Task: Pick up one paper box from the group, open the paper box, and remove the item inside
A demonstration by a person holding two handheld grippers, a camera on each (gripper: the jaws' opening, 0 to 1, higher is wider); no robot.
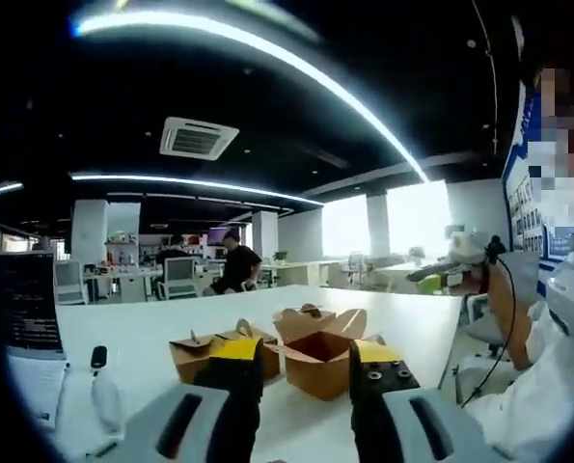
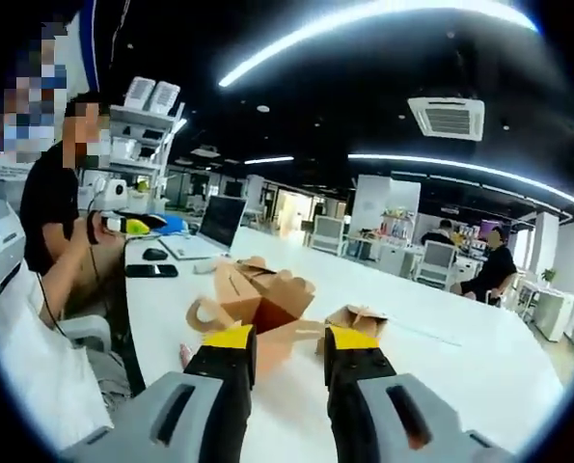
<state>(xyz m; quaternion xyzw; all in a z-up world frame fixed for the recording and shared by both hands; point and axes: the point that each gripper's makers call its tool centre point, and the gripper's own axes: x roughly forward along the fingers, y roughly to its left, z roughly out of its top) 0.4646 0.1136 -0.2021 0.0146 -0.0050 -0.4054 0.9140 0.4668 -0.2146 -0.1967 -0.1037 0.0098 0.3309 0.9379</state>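
Ahead, paper boxes (image 1: 306, 352) lie beyond open jaws.

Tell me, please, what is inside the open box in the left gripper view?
The open box shows only its brown inner walls. Its floor is hidden by the front wall and the left gripper, so any item inside cannot be seen.

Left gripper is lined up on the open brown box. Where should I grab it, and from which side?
Probably the near wall of the open paper box, coming straight ahead from the left gripper. Its flaps stand up and the mouth faces up, so one jaw could slip inside that rim. The closed boxes crowd its left.
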